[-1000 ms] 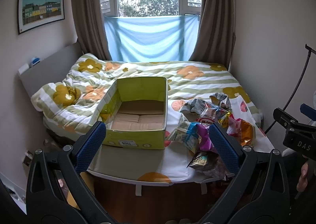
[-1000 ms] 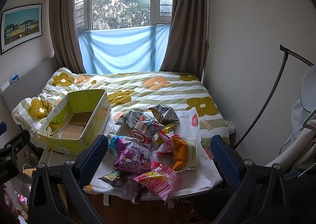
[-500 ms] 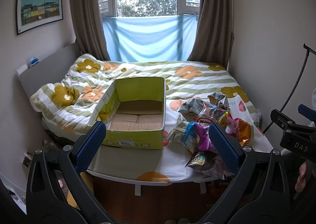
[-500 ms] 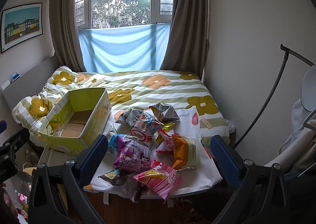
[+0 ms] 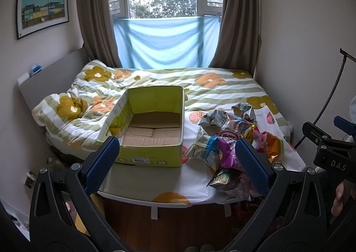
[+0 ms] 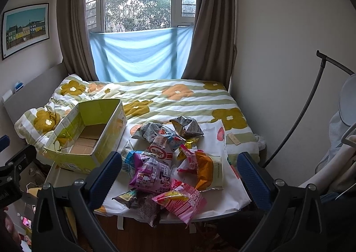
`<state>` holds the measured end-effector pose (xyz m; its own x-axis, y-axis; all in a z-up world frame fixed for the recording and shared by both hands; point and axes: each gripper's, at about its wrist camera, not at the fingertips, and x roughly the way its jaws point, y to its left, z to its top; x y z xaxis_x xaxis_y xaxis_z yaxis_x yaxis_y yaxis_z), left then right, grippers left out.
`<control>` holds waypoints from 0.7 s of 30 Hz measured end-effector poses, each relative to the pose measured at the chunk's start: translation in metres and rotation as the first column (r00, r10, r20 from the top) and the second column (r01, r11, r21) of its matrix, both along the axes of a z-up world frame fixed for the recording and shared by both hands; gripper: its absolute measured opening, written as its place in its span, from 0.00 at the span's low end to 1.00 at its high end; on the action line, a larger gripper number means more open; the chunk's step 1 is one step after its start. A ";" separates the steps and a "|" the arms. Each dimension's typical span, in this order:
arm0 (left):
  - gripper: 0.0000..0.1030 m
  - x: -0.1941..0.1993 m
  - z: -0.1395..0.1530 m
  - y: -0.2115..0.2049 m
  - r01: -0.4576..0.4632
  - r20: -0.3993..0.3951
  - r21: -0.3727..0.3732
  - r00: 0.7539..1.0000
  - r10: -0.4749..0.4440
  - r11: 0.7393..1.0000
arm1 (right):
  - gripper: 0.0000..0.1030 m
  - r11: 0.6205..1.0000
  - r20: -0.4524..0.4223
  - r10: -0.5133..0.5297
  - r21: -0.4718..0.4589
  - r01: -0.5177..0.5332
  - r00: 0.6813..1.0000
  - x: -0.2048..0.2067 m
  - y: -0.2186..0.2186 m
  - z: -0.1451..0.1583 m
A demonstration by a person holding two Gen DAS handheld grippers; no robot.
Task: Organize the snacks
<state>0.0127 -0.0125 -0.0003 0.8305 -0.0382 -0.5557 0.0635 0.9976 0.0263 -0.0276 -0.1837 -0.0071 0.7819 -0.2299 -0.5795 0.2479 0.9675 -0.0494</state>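
Left wrist view, item one: my left gripper (image 5: 176, 159), fingers spread wide and gripping nothing, hovers off the foot of the bed (image 5: 222, 94). Item two: a green cardboard box (image 5: 153, 127), top open, sits on a white table (image 5: 155, 185) at the bed's edge; I see only bare cardboard inside. Item three: a pile of snack packets (image 5: 227, 140) lies on the table just right of the box.

Right wrist view: my right gripper (image 6: 179, 170), fingers likewise released and holding nothing, hangs above the pile (image 6: 169, 163). Topmost pieces: a purple packet (image 6: 152, 174), a pink striped packet (image 6: 182, 202), an orange packet (image 6: 204, 169), a crumpled grey packet (image 6: 187, 126). The box (image 6: 89, 136) stands left of them.
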 end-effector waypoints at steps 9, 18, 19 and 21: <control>0.99 0.000 0.000 0.000 -0.001 0.001 0.002 1.000 0.001 1.000 | 1.00 1.000 0.002 0.003 0.001 -0.003 1.000 -0.001 0.001 0.001; 0.99 0.001 0.001 0.001 0.005 -0.006 -0.006 1.000 -0.005 1.000 | 1.00 1.000 0.002 0.006 0.013 -0.006 1.000 -0.001 0.004 0.001; 0.99 0.001 0.000 0.001 0.007 -0.008 -0.007 1.000 -0.007 1.000 | 1.00 1.000 0.000 0.005 0.011 -0.005 1.000 -0.001 0.005 0.001; 0.99 0.006 -0.003 0.001 0.016 -0.027 -0.011 0.999 -0.016 1.000 | 1.00 1.000 -0.007 -0.001 0.007 0.001 1.000 0.001 0.004 0.000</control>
<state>0.0184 -0.0112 -0.0030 0.8142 -0.0574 -0.5778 0.0801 0.9967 0.0138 -0.0267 -0.1797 -0.0067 0.7773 -0.2267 -0.5868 0.2489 0.9675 -0.0441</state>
